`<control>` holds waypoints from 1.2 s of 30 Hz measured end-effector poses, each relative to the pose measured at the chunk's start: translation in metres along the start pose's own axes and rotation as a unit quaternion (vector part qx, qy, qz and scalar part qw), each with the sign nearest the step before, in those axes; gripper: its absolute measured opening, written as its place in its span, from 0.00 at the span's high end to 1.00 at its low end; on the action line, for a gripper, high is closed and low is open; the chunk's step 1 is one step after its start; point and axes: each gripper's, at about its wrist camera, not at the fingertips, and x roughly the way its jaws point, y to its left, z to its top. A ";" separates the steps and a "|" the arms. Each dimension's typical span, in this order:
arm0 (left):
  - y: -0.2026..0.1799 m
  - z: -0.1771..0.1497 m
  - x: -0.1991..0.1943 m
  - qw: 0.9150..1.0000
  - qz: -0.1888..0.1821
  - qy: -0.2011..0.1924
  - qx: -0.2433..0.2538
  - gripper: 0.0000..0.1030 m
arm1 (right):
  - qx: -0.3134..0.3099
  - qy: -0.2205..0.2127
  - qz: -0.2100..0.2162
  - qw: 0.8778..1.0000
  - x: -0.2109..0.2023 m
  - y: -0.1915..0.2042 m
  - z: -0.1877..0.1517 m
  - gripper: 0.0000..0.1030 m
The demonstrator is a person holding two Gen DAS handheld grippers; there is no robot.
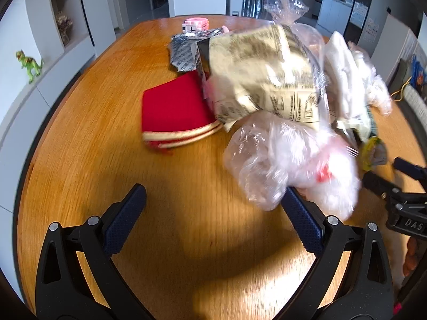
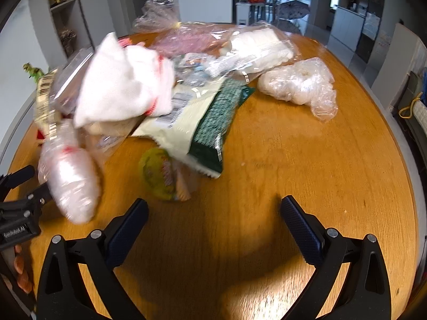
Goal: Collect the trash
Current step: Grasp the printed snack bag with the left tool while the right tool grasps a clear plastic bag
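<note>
Trash pile (image 2: 165, 101) before spread grippers

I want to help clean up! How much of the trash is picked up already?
Nothing looks collected yet. Both grippers, left and right, are open and empty above the wooden table. Still lying there: the crumpled plastic bags, the green-and-white wrapper, the yellow lid and the clear bag. The red cloth may not be trash.

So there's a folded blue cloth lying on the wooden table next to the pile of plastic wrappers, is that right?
Not quite: the folded cloth is red with cream-striped edges, not blue. The left wrist view shows it lying on the wooden table next to the pile of plastic wrappers.
</note>
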 end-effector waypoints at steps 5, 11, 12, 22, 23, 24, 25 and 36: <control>0.017 0.004 -0.034 1.000 -0.014 -0.019 -0.011 0.06 | -0.025 -0.016 0.020 0.999 -0.032 0.012 -0.009 0.04; 0.009 0.042 -0.056 0.997 -0.070 -0.005 0.006 0.06 | -0.006 -0.021 0.076 0.997 -0.068 0.008 -0.006 0.04; 0.004 0.050 -0.054 0.997 -0.077 0.000 0.015 0.06 | -0.006 -0.026 0.079 0.997 -0.073 0.007 -0.006 0.04; -0.028 0.086 -0.007 0.994 -0.082 0.054 0.043 0.39 | -0.003 -0.039 0.101 0.994 -0.092 -0.005 -0.007 0.13; -0.025 0.088 -0.005 0.994 -0.087 0.056 0.034 0.40 | -0.003 -0.035 0.108 0.994 -0.091 -0.003 -0.006 0.24; -0.021 0.088 -0.006 0.994 -0.095 0.055 0.023 0.42 | -0.004 -0.028 0.117 0.993 -0.089 -0.001 -0.004 0.31; -0.015 0.088 -0.008 0.993 -0.103 0.054 0.011 0.44 | -0.004 -0.016 0.129 0.991 -0.085 0.002 -0.002 0.43; 0.040 0.063 -0.033 0.982 -0.168 0.051 -0.070 0.55 | -0.132 0.038 0.169 0.976 -0.042 0.100 0.041 0.43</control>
